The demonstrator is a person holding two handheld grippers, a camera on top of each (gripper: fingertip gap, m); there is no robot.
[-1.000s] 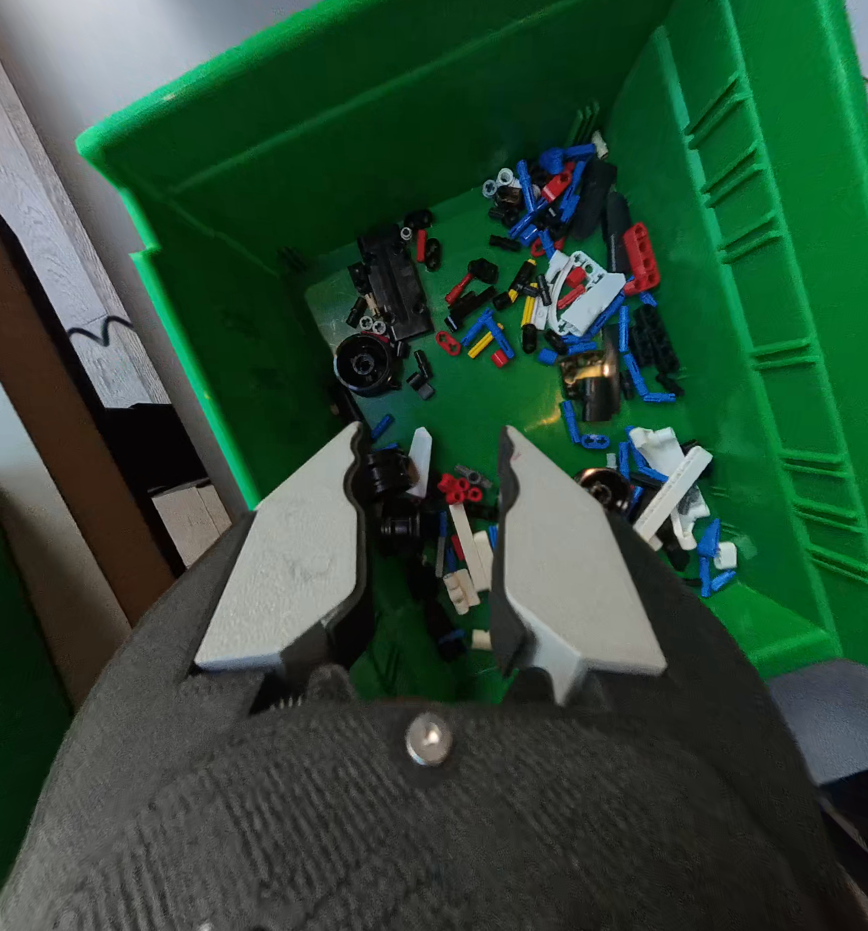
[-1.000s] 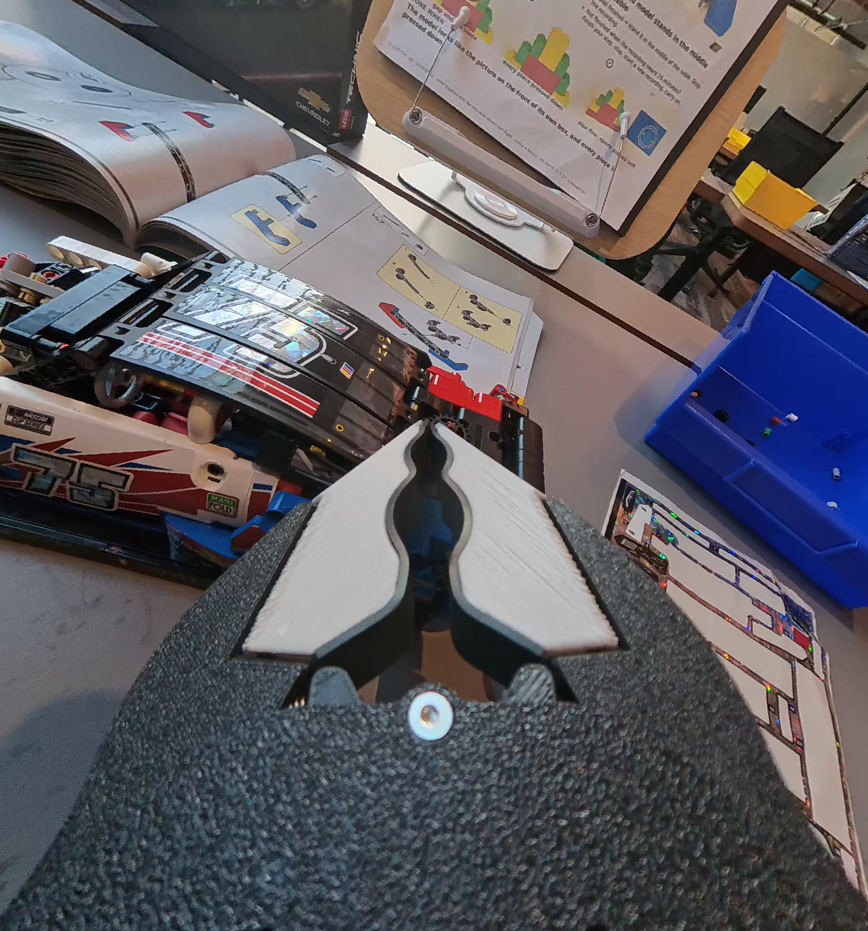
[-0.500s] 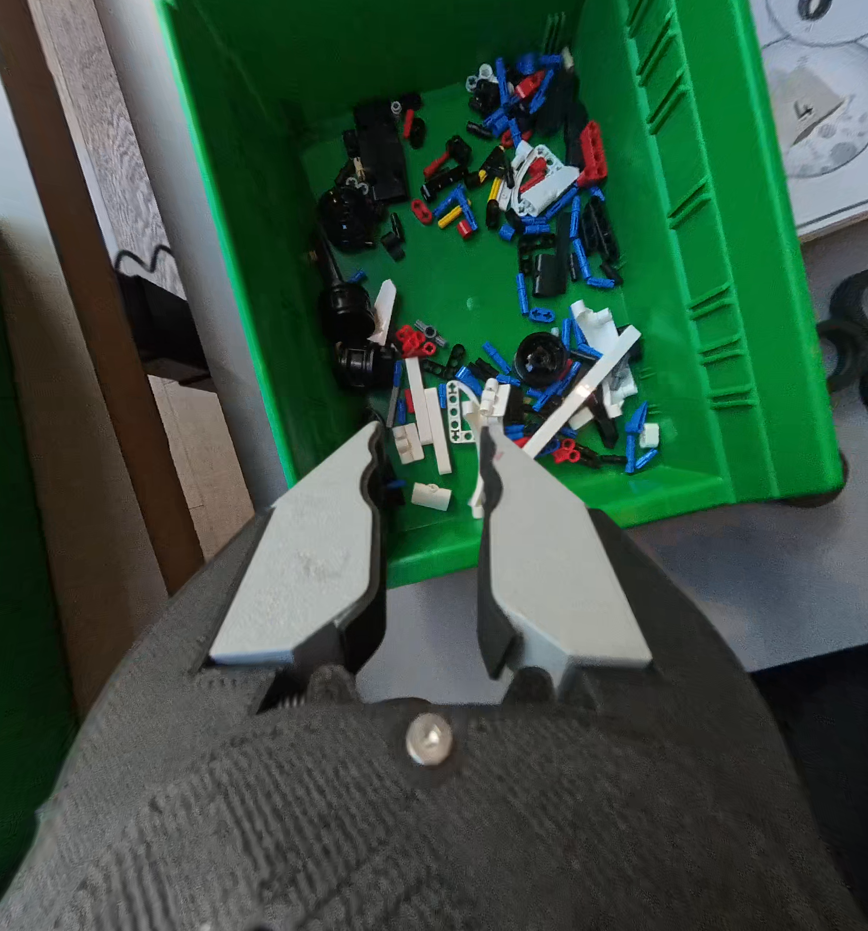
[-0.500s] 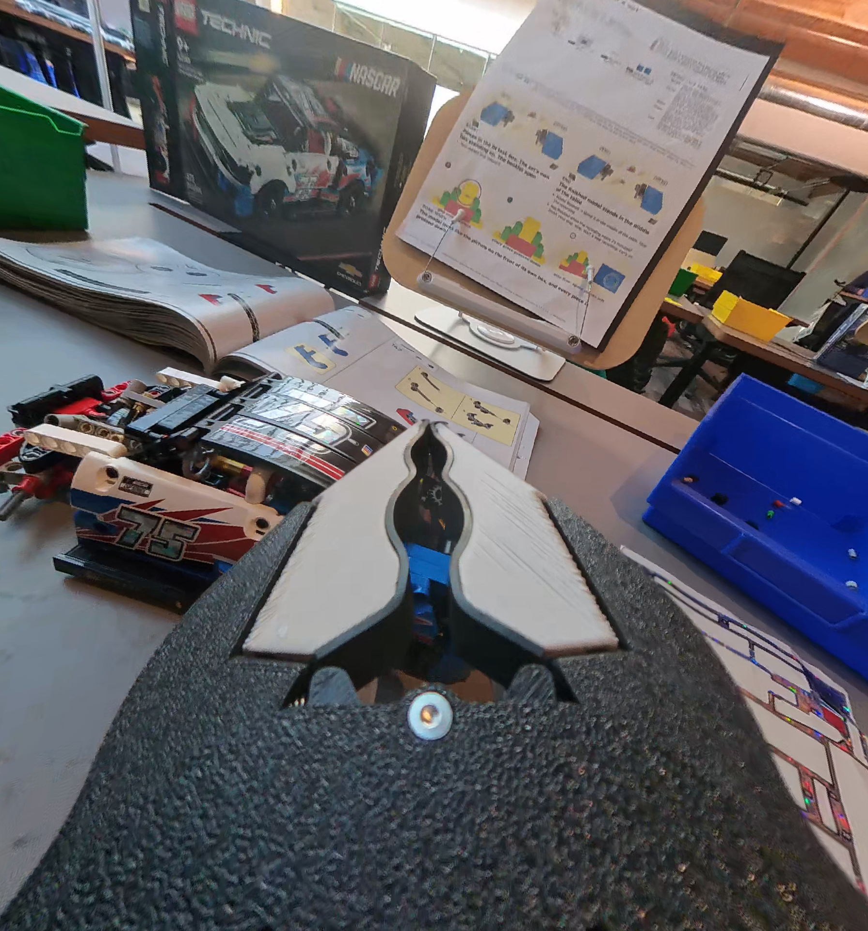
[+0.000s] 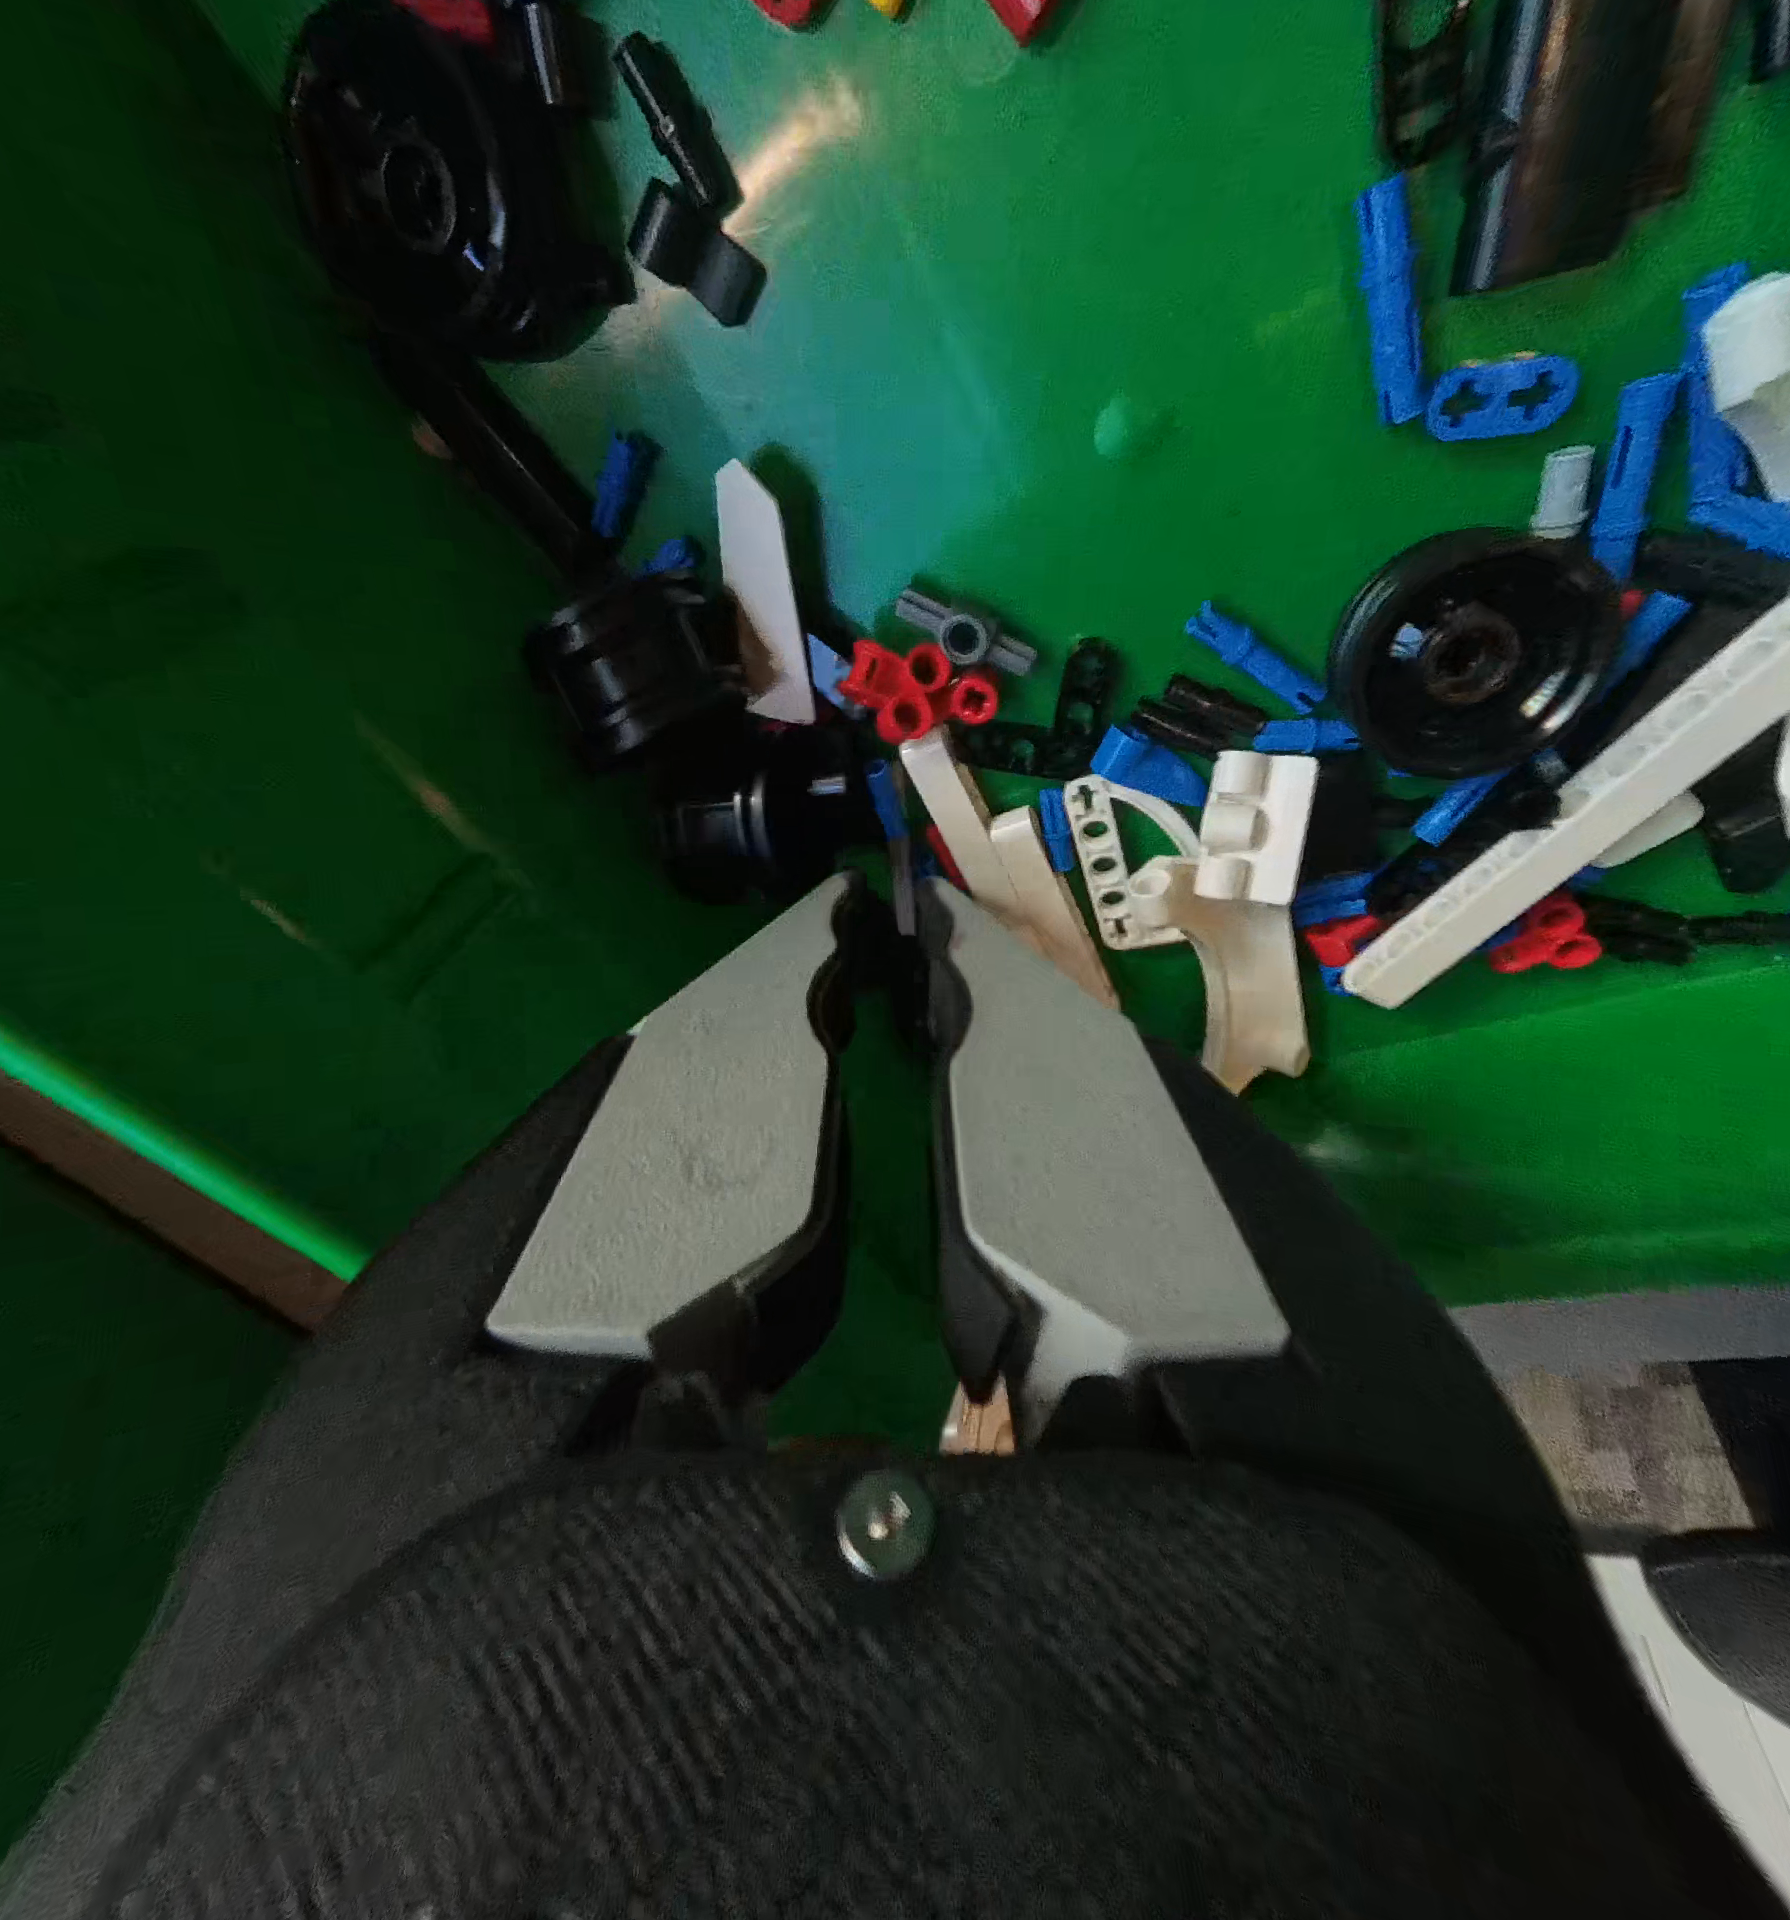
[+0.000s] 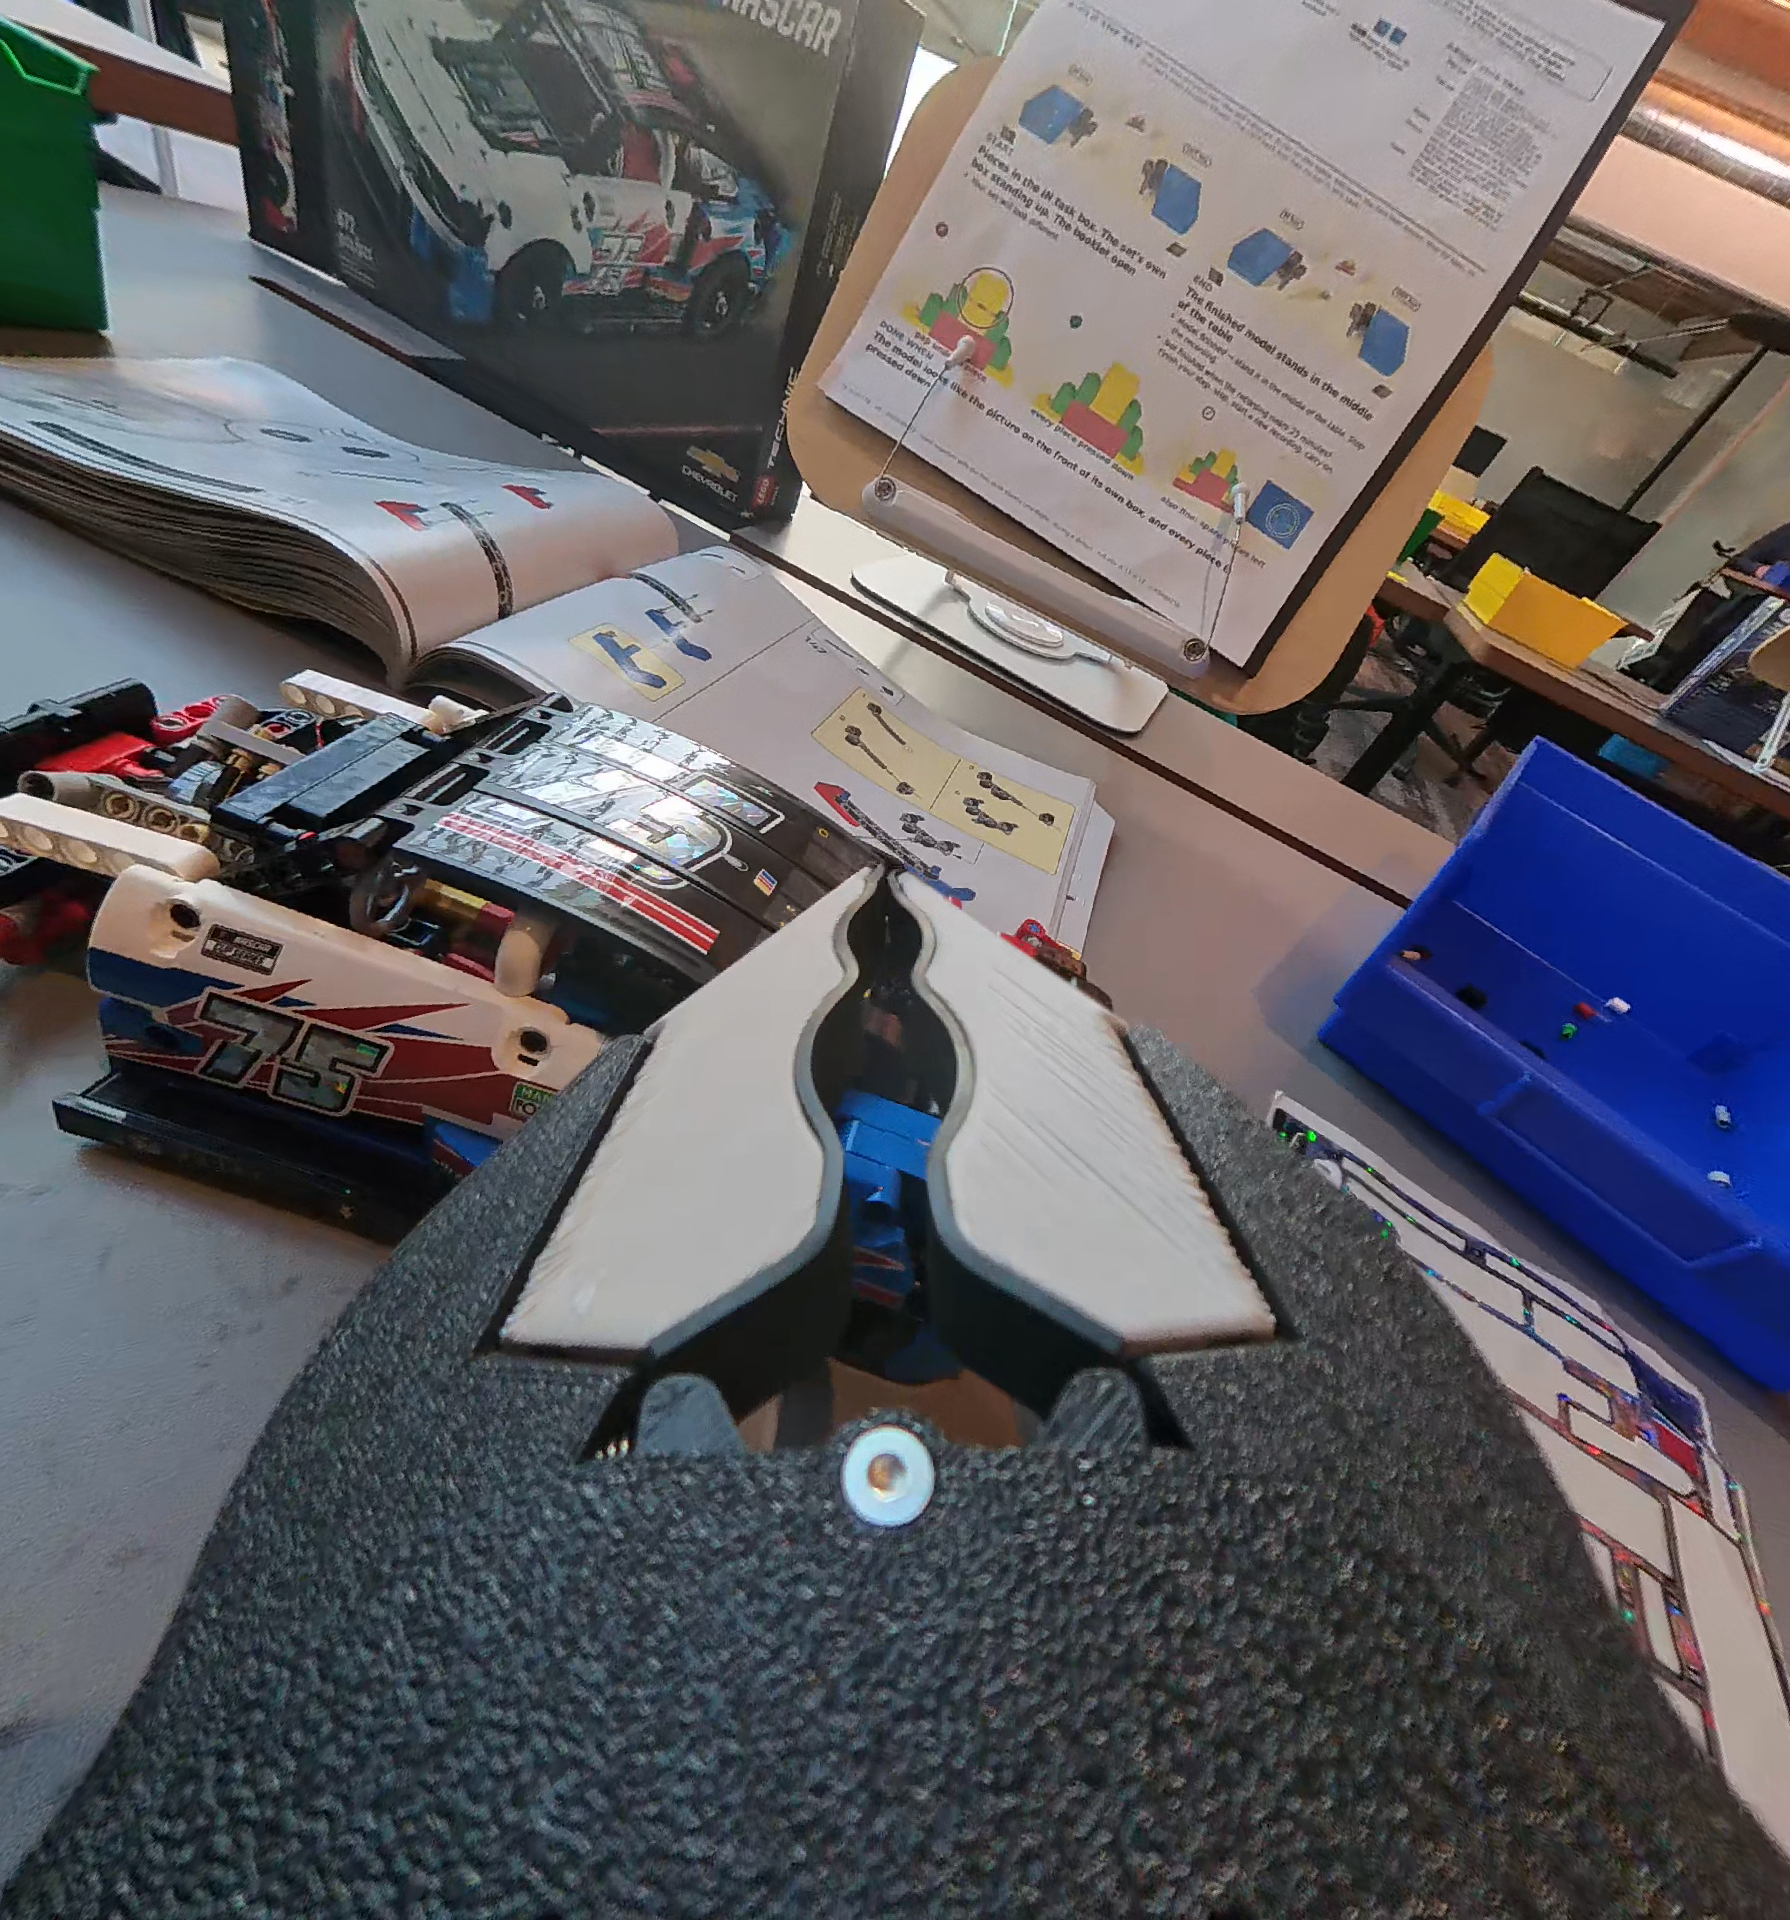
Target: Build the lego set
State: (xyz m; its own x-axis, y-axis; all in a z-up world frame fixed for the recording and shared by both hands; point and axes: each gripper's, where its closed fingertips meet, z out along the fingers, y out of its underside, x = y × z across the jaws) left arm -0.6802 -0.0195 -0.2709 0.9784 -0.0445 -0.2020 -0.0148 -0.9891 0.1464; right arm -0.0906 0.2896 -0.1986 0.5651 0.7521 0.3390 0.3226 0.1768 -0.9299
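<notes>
My left gripper (image 5: pixel 889 899) is down inside the green bin (image 5: pixel 974 343), with its jaws nearly together on a thin dark axle (image 5: pixel 903 883) that has a blue end. Around it lie loose parts: red connectors (image 5: pixel 917 686), white curved panels (image 5: pixel 1244 966), a long white beam (image 5: pixel 1618 790), black wheels (image 5: pixel 1473 655) and blue pins. My right gripper (image 6: pixel 886 883) is shut, its tips over the near end of the part-built race car (image 6: pixel 371 914) on the grey table. Blue car parts show through the gap behind the tips; I cannot tell whether it pinches them.
An open instruction booklet (image 6: pixel 247 488) lies behind the car, with the set's box (image 6: pixel 579 208) and a stand holding a printed sheet (image 6: pixel 1182 260) farther back. A blue bin (image 6: pixel 1618 1091) and a sticker sheet (image 6: pixel 1618 1507) are on the right. The green bin also shows at far left (image 6: pixel 8 177). Spacing between my two grippers at the tips: around 65 centimetres.
My left gripper dropped from above the bin's front rim down to the parts and closed its jaws on the thin axle. My right gripper stayed shut at the car and tilted slightly.
</notes>
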